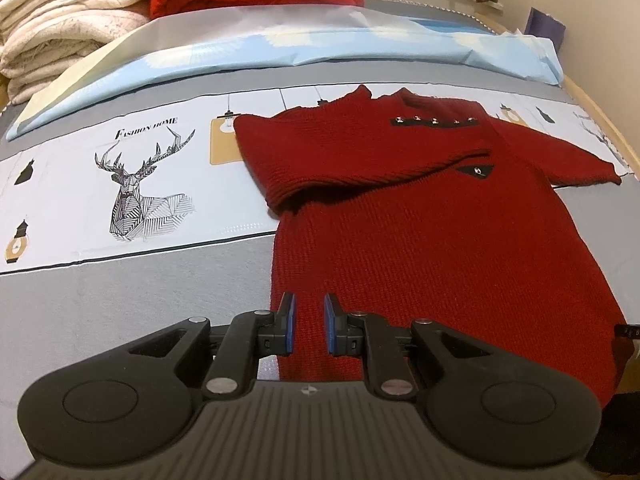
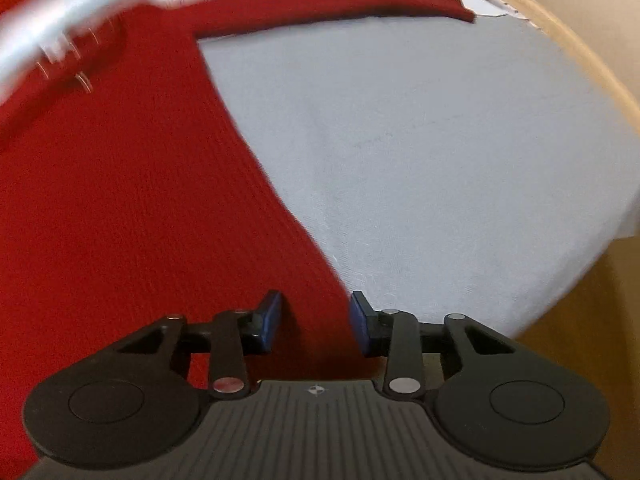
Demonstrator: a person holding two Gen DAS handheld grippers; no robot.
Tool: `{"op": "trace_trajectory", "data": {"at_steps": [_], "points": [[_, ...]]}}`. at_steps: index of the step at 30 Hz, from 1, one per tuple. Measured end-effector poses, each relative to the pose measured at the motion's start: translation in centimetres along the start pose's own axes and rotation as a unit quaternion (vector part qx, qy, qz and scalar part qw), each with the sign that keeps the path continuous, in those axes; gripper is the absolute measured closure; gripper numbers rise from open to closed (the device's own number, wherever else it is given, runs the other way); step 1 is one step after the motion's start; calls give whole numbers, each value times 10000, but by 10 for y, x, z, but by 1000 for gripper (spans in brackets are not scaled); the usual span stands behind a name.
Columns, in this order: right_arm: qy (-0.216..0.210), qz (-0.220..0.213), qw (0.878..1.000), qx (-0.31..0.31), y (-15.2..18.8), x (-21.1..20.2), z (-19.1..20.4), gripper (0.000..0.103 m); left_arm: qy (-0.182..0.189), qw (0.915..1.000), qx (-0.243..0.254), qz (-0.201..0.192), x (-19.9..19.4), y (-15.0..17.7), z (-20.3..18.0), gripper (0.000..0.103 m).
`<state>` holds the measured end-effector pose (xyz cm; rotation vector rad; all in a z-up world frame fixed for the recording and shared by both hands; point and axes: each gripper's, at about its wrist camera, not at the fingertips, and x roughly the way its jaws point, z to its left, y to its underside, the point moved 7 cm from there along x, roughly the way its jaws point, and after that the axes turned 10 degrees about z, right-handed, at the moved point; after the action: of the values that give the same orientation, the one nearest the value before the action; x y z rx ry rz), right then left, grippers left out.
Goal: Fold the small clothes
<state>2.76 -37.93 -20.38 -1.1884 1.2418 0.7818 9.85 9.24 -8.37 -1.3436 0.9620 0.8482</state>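
Red knit sweater [image 1: 440, 232], deer-print grey sheet [image 1: 132, 280]

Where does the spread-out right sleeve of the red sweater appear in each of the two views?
Left wrist view: the sleeve lies at the right, above the middle, its cuff pointing to the bed's right edge.
Right wrist view: the sleeve runs along the top, its cuff at the upper right, somewhat blurred.
Shared landmark: the pale wooden bed edge just beyond the cuff.

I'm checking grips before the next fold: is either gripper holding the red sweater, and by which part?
Neither. The left gripper and right gripper both stand open above the red sweater near its hem.
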Motion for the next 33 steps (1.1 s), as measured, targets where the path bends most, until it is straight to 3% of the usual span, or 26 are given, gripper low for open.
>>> {"op": "trace_trajectory", "data": {"at_steps": [2,5,10,13,15,17,18,19,20,21,26,33], "points": [[186,-77,9996,172,-2,-8,-3,55,-8,10000,2,-23,0,-1,-1,85],[-100,-597,9981,126,-15,-39,22,56,-81,9998,-76,-138,-1,-4,-2,85],[-996,-1404,9837,-512,-78,-94,101,53,-175,9970,-466,-595,-7,-18,-3,85],[-1599,-1585,9706,-852,-109,-115,140,50,-235,9949,-654,-728,-6,-25,-5,85],[-1866,-1663,9610,-1183,-121,-108,162,46,-207,9942,-775,-719,-2,-29,-7,85],[-1905,-1452,9612,-1366,-126,-76,170,47,-177,9941,-831,-674,4,-33,-10,85],[-1728,-1026,9714,-1261,-118,-50,165,48,-177,9941,-844,-655,6,-35,-13,85],[-1380,-259,9852,-982,-117,-13,156,49,-173,9940,-857,-653,8,-37,-15,85],[-1185,326,9905,-614,-115,15,144,47,-140,9939,-866,-674,8,-41,-19,85],[-1418,95,9891,-391,-119,11,139,47,-95,9936,-859,-725,7,-43,-23,85],[-1596,-481,9846,-519,-139,-29,135,50,283,9934,-560,-961,14,-67,-69,85],[-2047,-655,9760,-337,-160,-54,126,50,194,9950,384,-901,90,-134,-167,83]]}}
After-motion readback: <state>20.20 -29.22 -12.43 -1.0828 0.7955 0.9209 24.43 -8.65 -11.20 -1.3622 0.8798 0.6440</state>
